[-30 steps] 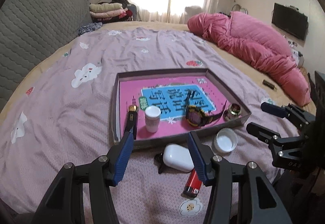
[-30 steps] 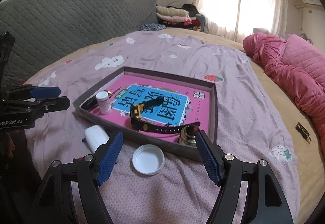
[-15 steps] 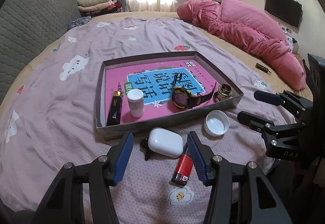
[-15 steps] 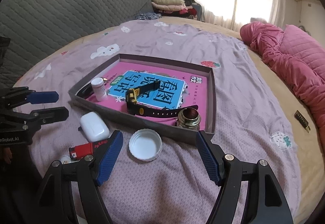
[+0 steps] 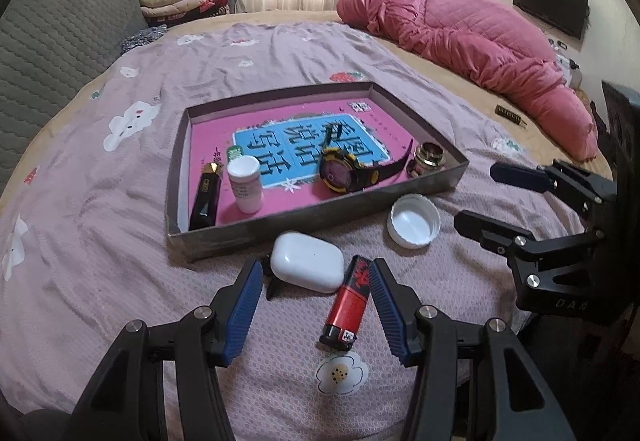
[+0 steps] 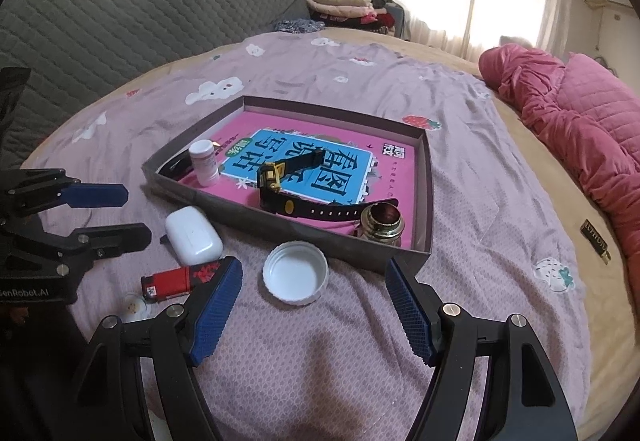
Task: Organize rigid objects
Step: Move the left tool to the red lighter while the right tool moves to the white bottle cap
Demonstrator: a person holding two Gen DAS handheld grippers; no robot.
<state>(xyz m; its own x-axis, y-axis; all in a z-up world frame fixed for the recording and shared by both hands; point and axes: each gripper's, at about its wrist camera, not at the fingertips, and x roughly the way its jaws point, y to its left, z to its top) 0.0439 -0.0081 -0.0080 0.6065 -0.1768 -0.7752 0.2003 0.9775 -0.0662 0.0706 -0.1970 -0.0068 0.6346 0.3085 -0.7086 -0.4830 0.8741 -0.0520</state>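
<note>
Hovered low over the purple bedspread (image 5: 100,225), left gripper (image 5: 316,275), jaws spread wide and gripping nothing. Framed between its blue pads (image 5: 246,305): a white earbud case (image 5: 307,267) and, just beside it on the right, a red lighter (image 5: 351,303) lying lengthwise, its top end close against the right pad. Poked out from under the case's left edge, a small dark object, too hidden to name. Just ahead, the shallow cardboard tray (image 5: 280,219) with a pink and blue book cover for a floor. Held inside: a black tube with a gold tip (image 5: 206,197) along the left wall, a small white bottle (image 5: 245,183) standing upright beside it, a black and yellow watch (image 5: 348,173) near the middle, a brass ring-shaped piece (image 5: 429,157) in the near right corner. Lay outside the tray, open side up, just off its front wall: a white cap (image 6: 295,272). Hung over that cap, right gripper (image 6: 314,287), likewise wide open and empty, cap sitting between the fingers without touching either. Sprawled across the far side of the bed, a pink quilt (image 5: 472,37).
</note>
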